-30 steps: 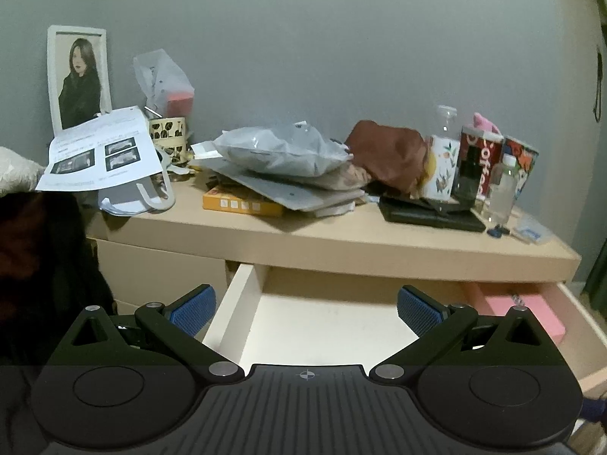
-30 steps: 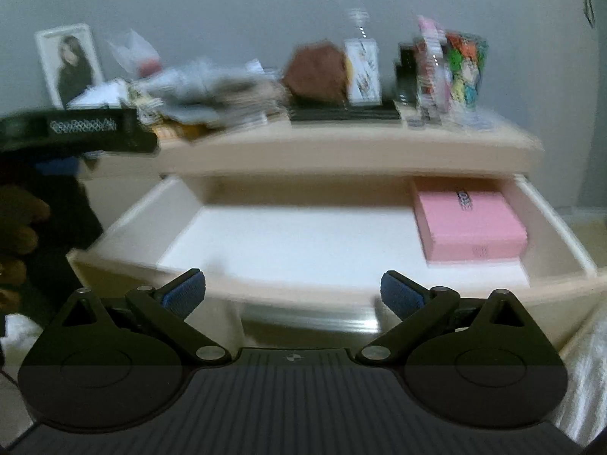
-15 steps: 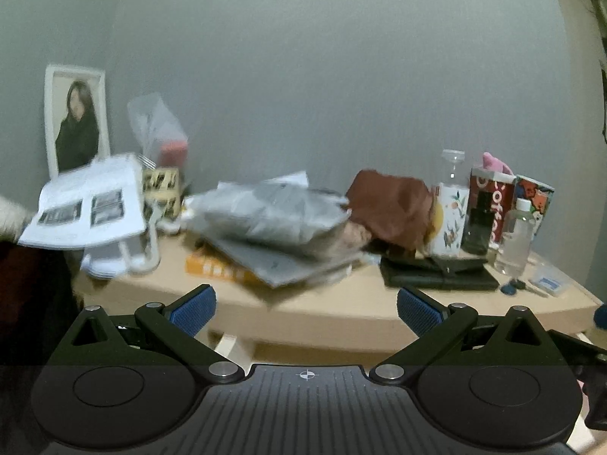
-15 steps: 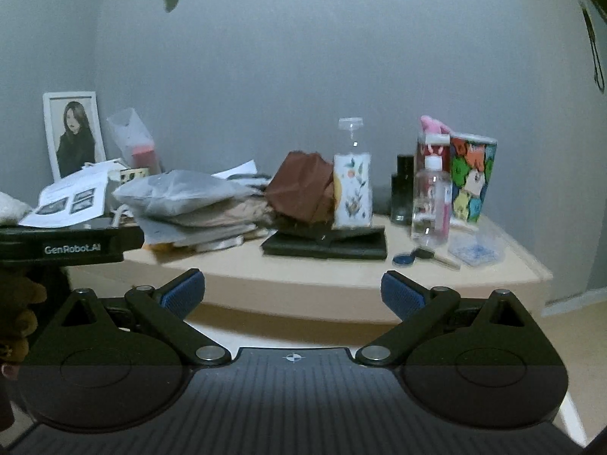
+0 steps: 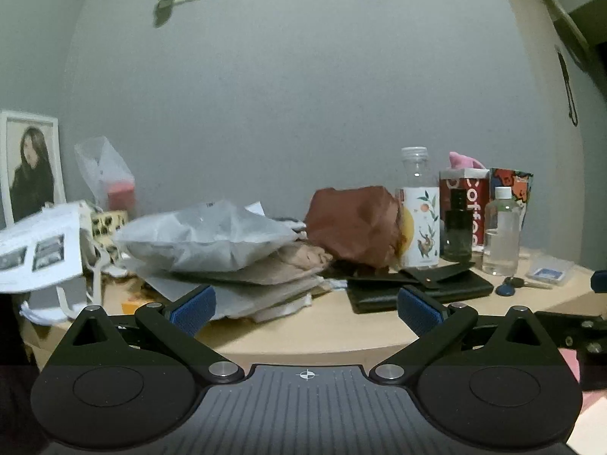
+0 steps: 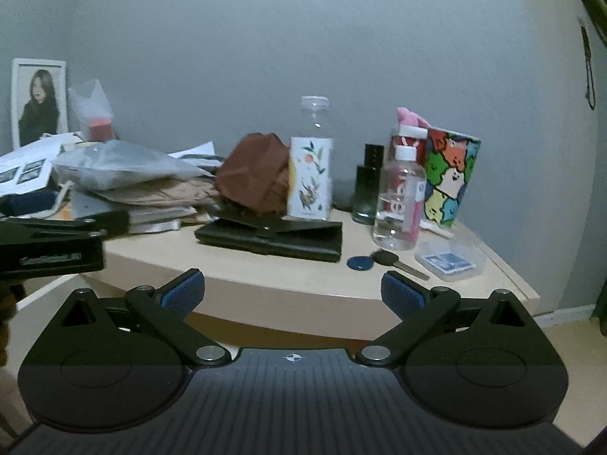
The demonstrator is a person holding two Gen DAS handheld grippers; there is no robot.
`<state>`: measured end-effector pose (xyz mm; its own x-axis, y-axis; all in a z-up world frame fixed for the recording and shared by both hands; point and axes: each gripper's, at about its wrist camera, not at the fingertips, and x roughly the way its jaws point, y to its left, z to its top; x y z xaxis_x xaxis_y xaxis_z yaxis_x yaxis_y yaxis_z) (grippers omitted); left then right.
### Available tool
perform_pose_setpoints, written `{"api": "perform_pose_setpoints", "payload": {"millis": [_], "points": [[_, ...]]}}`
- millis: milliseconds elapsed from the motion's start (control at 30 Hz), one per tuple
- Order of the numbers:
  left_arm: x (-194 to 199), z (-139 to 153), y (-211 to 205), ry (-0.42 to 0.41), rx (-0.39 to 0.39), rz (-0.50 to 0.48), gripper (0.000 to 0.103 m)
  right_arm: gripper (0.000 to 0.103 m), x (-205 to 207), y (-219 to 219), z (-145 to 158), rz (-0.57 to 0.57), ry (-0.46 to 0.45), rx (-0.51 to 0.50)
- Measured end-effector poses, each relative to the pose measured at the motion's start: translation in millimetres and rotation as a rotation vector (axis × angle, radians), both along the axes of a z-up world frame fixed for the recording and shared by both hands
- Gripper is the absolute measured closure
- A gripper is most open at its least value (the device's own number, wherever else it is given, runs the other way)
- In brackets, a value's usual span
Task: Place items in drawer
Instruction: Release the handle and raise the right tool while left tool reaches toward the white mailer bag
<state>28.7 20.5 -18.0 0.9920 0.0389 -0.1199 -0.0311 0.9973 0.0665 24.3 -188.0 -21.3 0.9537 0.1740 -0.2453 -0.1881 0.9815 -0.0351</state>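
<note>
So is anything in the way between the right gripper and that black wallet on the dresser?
Nothing visible blocks it. The right gripper, fingers open, faces the flat black leather wallet across bare beige dresser top. A crumpled brown bag sits behind the wallet, on its far edge.

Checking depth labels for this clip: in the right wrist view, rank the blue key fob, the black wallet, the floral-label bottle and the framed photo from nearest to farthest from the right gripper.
1. Blue key fob, near the dresser's front edge, just right of centre of the right gripper.
2. Black wallet, centre, slightly behind the fob.
3. Floral-label bottle, standing behind the wallet.
4. Framed photo, far left against the wall.
</note>
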Motion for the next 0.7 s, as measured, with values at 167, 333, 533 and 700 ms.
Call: {"api": "perform_pose_setpoints", "payload": {"millis": [167, 333, 533, 700], "points": [[-8.1, -3.0, 8.1, 0.015, 0.04, -0.007, 0.0, 0.0, 12.1, 4.0, 3.0, 0.025, 0.002, -0.001], [-5.7, 8.5, 27.8, 0.058, 0.002, 0.038, 0.0, 0.0, 19.8, 11.1, 7.8, 0.088, -0.052, -0.037], [20.4, 50.0, 71.7, 0.193, -0.163, -0.013, 0.0, 0.0, 13.9, 6.4, 3.5, 0.115, -0.084, -0.04], [51.3, 74.5, 97.2, 0.301, -0.32, -0.009, 0.0, 0.0, 7.9, 5.5, 2.0, 0.132, -0.092, -0.058]]}}
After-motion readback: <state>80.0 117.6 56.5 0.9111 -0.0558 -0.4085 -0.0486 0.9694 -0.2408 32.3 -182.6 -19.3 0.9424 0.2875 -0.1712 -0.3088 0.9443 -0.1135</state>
